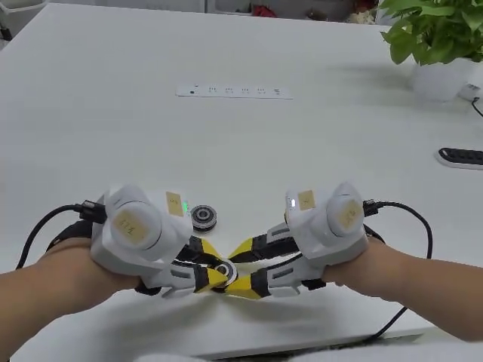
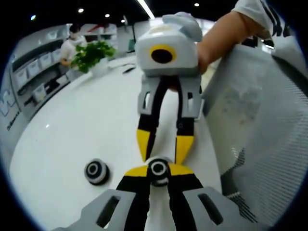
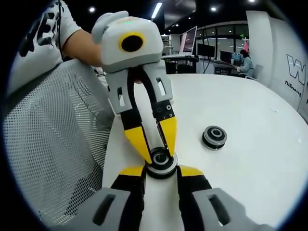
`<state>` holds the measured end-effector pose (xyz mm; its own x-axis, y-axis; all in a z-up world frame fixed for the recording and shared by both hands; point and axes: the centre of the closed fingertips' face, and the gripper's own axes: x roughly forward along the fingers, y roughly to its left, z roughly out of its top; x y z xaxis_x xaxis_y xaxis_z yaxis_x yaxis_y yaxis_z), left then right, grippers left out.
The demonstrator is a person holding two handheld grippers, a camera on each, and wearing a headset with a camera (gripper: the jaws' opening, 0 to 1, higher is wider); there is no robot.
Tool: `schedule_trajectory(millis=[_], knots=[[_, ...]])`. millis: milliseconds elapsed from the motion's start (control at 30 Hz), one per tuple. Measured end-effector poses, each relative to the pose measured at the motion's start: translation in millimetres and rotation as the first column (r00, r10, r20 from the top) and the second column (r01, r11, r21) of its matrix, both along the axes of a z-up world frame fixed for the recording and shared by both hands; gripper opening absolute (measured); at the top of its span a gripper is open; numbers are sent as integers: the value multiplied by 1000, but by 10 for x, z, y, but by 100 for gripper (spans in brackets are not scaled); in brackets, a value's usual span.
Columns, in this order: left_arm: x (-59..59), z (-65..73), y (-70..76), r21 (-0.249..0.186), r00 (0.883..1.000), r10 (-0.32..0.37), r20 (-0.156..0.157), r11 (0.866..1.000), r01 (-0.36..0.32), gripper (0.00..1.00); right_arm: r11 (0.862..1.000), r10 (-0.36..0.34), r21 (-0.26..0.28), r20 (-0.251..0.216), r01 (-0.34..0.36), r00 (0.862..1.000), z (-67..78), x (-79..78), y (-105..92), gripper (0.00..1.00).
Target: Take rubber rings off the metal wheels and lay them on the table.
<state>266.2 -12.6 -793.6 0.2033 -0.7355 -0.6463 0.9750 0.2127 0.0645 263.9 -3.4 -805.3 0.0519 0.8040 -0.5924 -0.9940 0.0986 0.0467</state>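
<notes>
1. The left gripper (image 1: 205, 273), held in the person's left hand, has its yellow-tipped jaws closed on a small metal wheel (image 1: 223, 269). It sits just above the near edge of the white table (image 1: 317, 143).
2. A second wheel (image 1: 203, 216), dark around its rim, lies flat on the table just beyond the left gripper's jaws. It is apart from them and off to the left in the left gripper view.
3. The metal wheel is pinched between the two tools, whose tips meet nose to nose around it.
4. The right gripper (image 1: 243, 280) comes in from the opposite side, and its jaws are likewise clamped on the same wheel.
5. Beyond both grippers the tabletop runs bare as far as a white socket strip (image 1: 234, 91), well away from them.
6. Far to the right of the right gripper, a black strip (image 1: 460, 157) lies by the table's edge, and a potted plant (image 1: 438, 38) stands at the far corner.
</notes>
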Motion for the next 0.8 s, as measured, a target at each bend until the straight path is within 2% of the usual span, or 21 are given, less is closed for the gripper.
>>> schedule_trajectory(millis=[800], knots=[[1, 2, -1, -6, 1000, 3, -1, 1000, -3, 14, 1000, 0, 1, -24, 0, 1000, 4, -6, -40, 18]])
